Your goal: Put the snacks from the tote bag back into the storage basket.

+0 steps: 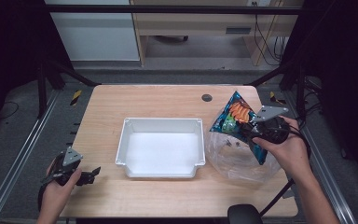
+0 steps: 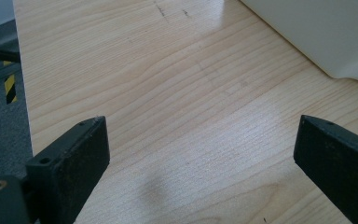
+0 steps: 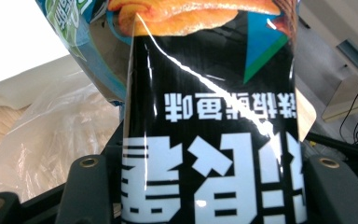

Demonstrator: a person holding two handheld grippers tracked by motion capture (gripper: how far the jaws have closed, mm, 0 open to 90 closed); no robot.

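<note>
We are holding the snack bag (image 1: 235, 120) in the right tongs (image 1: 254, 132), clenched on its lower end, at about three o'clock on the desk (image 1: 168, 98); in the right gripper view the black panel of the bag (image 3: 209, 140) is running up between the two jaws. The bag is hanging tilted above the crumpled clear plastic bag (image 1: 235, 158) lying on the desk just right of the white tray (image 1: 161, 147).

By our judgement, we are carrying the snack bag toward the tray at the centre. To do it well, we are keeping the clamp firm, since the foil looks slippery, lifting it clear of the plastic so nothing drags along, and travelling toward nine o'clock over the tray's right wall before lowering.

The left tongs (image 1: 87, 176) are resting released near seven o'clock, jaws wide apart over bare wood in the left gripper view, with the tray's corner (image 2: 335, 37) ahead.

We are counting one snack bag, one clear plastic bag, one white tray with nothing in it, and two tongs.
</note>
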